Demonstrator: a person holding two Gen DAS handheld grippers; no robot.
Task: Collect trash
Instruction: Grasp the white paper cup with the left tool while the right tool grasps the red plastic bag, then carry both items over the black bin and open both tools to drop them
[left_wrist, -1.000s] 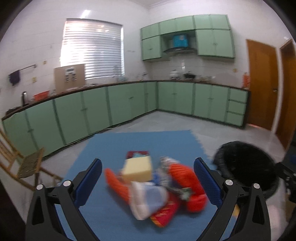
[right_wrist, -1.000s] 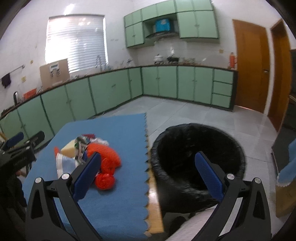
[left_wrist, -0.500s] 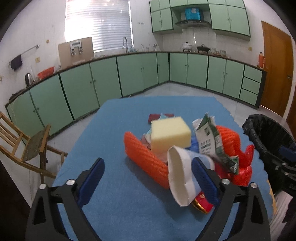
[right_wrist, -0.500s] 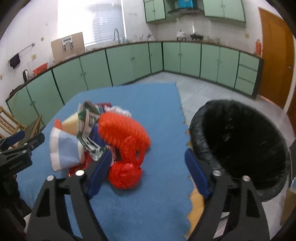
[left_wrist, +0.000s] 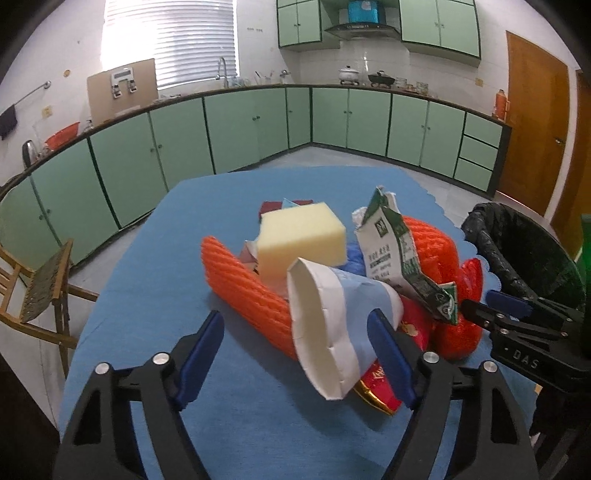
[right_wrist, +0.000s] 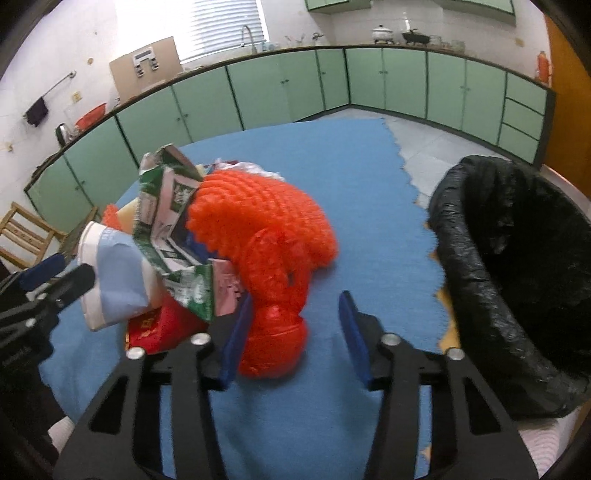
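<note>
While both tongs are closing, the right tongs (right_wrist: 291, 332) should centre on the red bag (right_wrist: 275, 343), nothing gripped; left tongs (left_wrist: 295, 341) straddle the paper cup (left_wrist: 334, 328) on the worktop (left_wrist: 155, 295), bin (right_wrist: 517, 280) beside.

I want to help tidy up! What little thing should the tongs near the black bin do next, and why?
Probably nudge forward a bit and finish squeezing. The right tongs are closing, with the red plastic bag between the pads, but the right-hand pad isn't touching it yet. The black bin sits open just to the right, ready for the drop.
</note>
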